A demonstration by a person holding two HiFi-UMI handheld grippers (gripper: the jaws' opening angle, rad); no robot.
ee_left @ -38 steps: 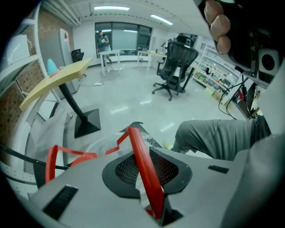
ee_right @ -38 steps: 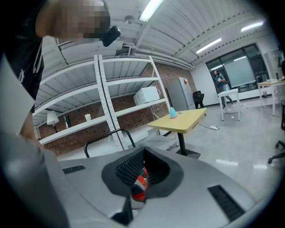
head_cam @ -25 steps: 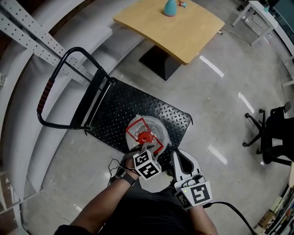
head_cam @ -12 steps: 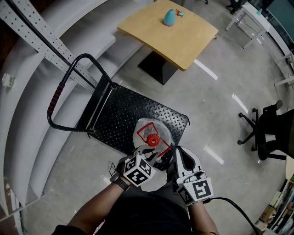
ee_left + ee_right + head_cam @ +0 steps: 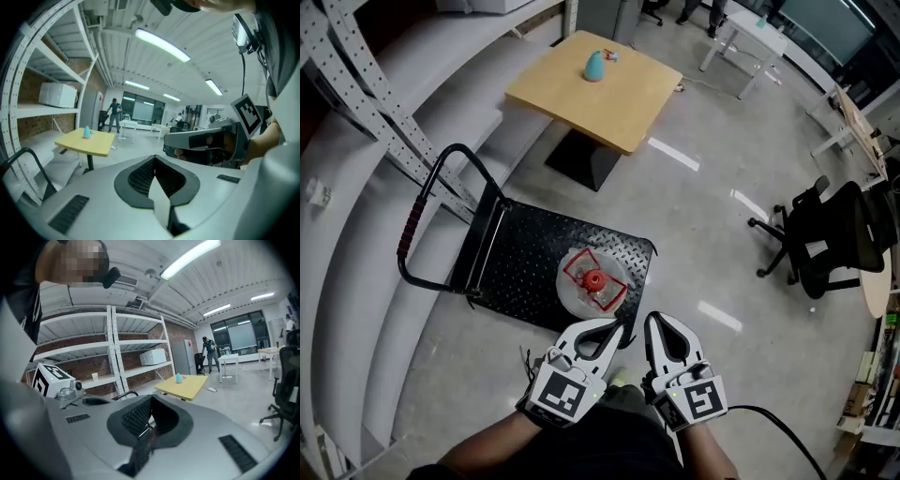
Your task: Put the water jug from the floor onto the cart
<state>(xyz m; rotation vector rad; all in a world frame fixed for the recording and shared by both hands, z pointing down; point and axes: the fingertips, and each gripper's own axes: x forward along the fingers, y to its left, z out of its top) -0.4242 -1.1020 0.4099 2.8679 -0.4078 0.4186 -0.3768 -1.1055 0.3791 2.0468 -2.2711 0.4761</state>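
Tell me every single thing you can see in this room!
water jug: one, clear with a red cap, standing on the cart
cart: one, black deck, handle with a red grip, on the floor beside the shelves
table: one, yellow top, black base, beyond the cart
small teal thing: one, on the table
office chair: one, black, on the right
shelves: white, along the left
desk: one, white, far back
left hand-held gripper: one, white, bottom middle above the floor, jaws just closed, nothing between them
right hand-held gripper: one, white, beside the left one, jaws together, empty
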